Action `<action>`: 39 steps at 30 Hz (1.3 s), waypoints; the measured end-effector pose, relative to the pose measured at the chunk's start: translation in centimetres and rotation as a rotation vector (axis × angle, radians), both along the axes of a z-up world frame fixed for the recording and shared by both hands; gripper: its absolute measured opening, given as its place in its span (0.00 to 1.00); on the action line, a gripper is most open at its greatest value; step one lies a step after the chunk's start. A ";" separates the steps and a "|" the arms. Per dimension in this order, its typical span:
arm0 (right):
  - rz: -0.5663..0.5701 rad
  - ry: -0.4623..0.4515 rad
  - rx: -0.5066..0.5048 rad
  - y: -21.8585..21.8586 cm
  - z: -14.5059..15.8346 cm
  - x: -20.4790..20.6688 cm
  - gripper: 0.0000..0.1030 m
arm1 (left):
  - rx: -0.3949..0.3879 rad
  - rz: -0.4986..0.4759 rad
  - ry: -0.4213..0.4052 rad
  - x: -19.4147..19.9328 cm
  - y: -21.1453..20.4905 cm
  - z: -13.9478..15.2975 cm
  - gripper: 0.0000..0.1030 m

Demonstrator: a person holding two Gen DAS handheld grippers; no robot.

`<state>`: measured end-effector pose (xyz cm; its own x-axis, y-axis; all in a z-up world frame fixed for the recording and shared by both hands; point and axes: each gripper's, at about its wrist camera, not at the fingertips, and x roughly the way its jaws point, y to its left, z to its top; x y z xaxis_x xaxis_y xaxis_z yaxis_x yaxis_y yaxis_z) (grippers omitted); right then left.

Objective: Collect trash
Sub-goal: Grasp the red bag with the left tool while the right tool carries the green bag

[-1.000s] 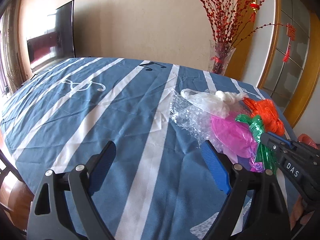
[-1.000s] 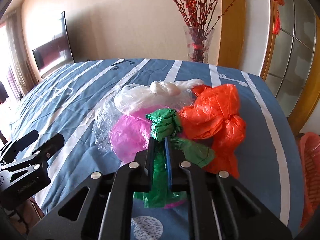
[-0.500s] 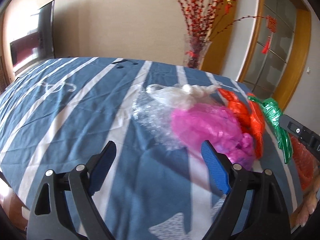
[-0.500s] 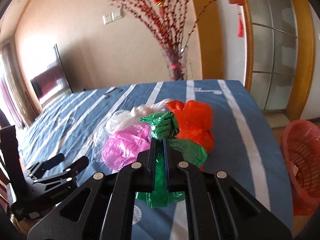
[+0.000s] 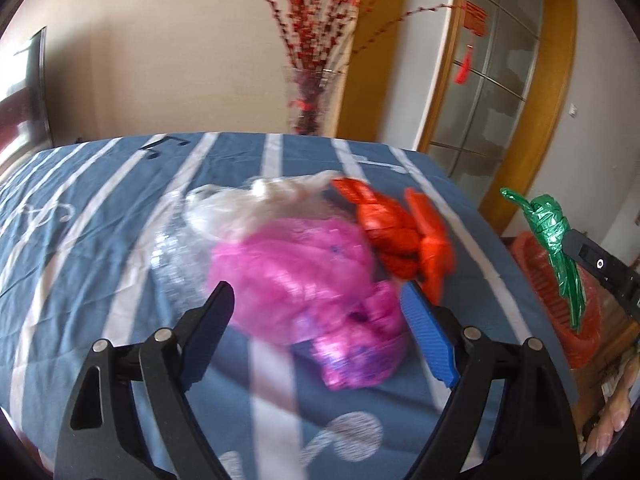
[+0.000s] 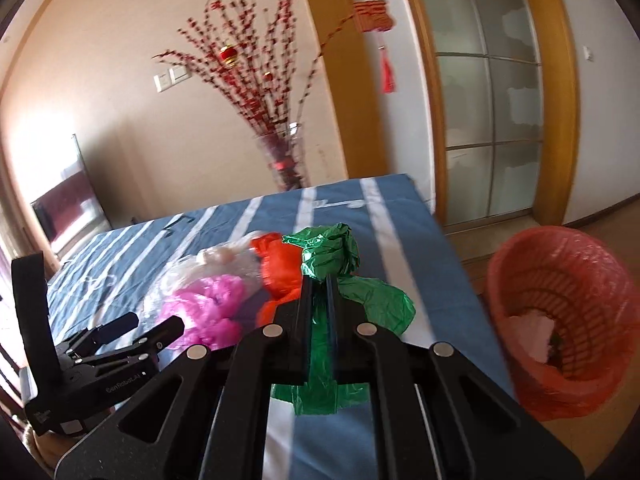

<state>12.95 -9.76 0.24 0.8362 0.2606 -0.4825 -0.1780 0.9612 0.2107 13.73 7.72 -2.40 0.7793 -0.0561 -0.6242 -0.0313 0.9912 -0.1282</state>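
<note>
My right gripper [image 6: 319, 280] is shut on a crumpled green plastic bag [image 6: 332, 248], held in the air over the table's right edge. In the left wrist view the green bag [image 5: 548, 220] hangs from it in front of a red basket [image 5: 584, 328]. My left gripper [image 5: 316, 292] is wide, its jaws closing, with a pink bag [image 5: 296, 272] just beyond the tips and the pads not pressing on it. Behind the pink bag lie an orange bag [image 5: 396, 224], a white bag [image 5: 248, 208] and clear bubble wrap [image 5: 176, 256].
The blue striped tablecloth [image 5: 80, 240] covers the table. The red mesh basket [image 6: 560, 280] stands on the floor to the right of the table with some scraps inside. A glass vase of red branches [image 6: 284, 164] stands behind the far edge. A person's fingers show at lower right.
The right gripper lifted the green bag off the pile and carried it right, bringing the basket into view. The left gripper moved right and closer to the pink bag.
</note>
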 end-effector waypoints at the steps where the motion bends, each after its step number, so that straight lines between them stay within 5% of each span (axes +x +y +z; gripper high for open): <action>1: -0.015 -0.003 -0.005 -0.4 0.0 0.0 0.07 | -0.005 -0.016 0.001 0.4 -0.5 0.0 0.77; 7: -0.075 0.000 0.000 -3.0 -0.3 -0.3 0.07 | -0.031 -0.103 0.031 3.3 -4.1 0.0 0.72; 14: -0.120 0.026 0.023 -5.7 -1.3 -0.4 0.07 | 0.063 -0.150 0.136 6.4 -8.4 -2.7 0.60; 17: -0.128 0.036 0.031 -6.4 -1.7 -0.4 0.07 | 0.060 -0.155 0.174 7.1 -8.8 -3.6 0.43; 19: -0.132 0.041 0.035 -6.6 -1.9 -0.5 0.07 | 0.038 -0.173 0.197 7.5 -8.9 -4.1 0.10; 39: -0.192 0.011 0.039 -9.1 -1.3 -1.9 0.07 | -0.046 -0.355 -0.022 2.3 -11.4 2.4 0.04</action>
